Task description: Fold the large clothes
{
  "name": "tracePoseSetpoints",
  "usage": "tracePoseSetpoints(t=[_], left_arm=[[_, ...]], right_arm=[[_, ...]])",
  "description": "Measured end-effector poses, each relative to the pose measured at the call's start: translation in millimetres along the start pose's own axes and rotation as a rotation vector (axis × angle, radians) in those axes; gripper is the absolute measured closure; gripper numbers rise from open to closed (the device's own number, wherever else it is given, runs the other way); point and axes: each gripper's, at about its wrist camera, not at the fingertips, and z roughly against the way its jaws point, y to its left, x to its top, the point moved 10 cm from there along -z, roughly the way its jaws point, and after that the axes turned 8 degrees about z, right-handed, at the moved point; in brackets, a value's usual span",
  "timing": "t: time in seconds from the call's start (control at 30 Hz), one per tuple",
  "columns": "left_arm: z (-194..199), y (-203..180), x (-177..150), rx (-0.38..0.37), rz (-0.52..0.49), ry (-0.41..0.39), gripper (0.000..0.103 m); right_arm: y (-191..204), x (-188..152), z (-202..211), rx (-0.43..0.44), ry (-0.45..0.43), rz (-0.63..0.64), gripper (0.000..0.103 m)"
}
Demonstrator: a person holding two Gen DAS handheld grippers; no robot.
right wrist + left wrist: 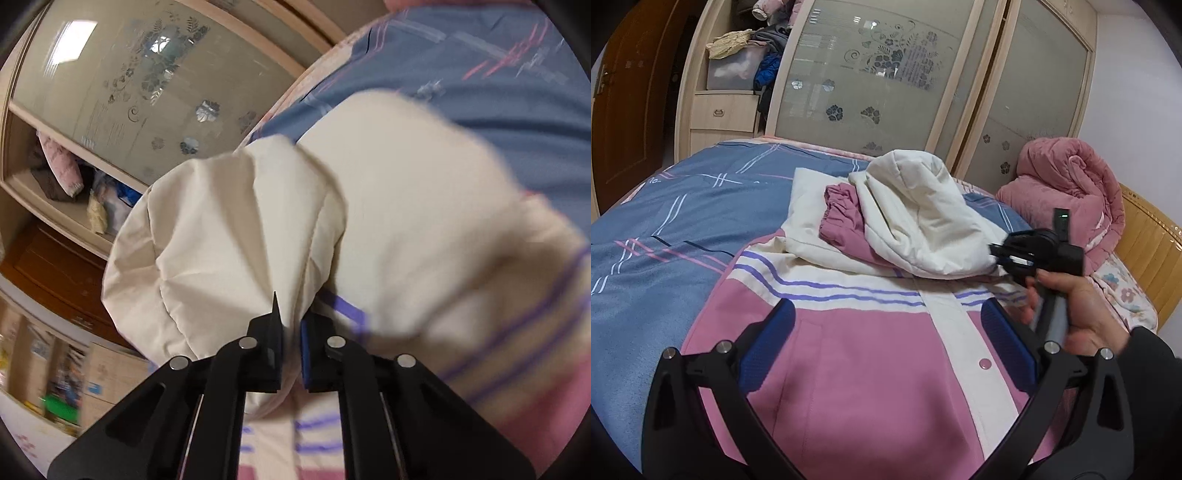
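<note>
A pink and cream jacket (871,373) with purple stripes lies flat on the bed, its front placket up. Its cream hood (916,218) is lifted and puffed over the collar, with a pink sleeve cuff (842,214) beside it. My left gripper (886,354) is open and empty, hovering over the jacket's chest. My right gripper (1001,254) is at the hood's right edge; in the right wrist view it (291,332) is shut on the cream hood (236,229), pinching a fold of it.
The bed has a blue plaid sheet (665,221). A rolled pink quilt (1067,192) lies at the right by a wooden headboard (1152,251). A wardrobe with frosted sliding doors (879,74) and open shelves (738,62) stands behind the bed.
</note>
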Motion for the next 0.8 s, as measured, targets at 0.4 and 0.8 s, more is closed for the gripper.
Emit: tracePoseSetpoints(t=[0.4, 0.8], left_arm=[[-4.2, -2.4, -10.9, 0.016, -0.043, 0.028, 0.002], [79.5, -15.3, -33.9, 0.067, -0.214, -0.052, 0.002]], right_arm=[[-4.5, -30.1, 50.4, 0.072, -0.083, 0.093, 0.025], [6.7, -146.7, 289.6, -0.112, -0.417, 0.638, 0.001]])
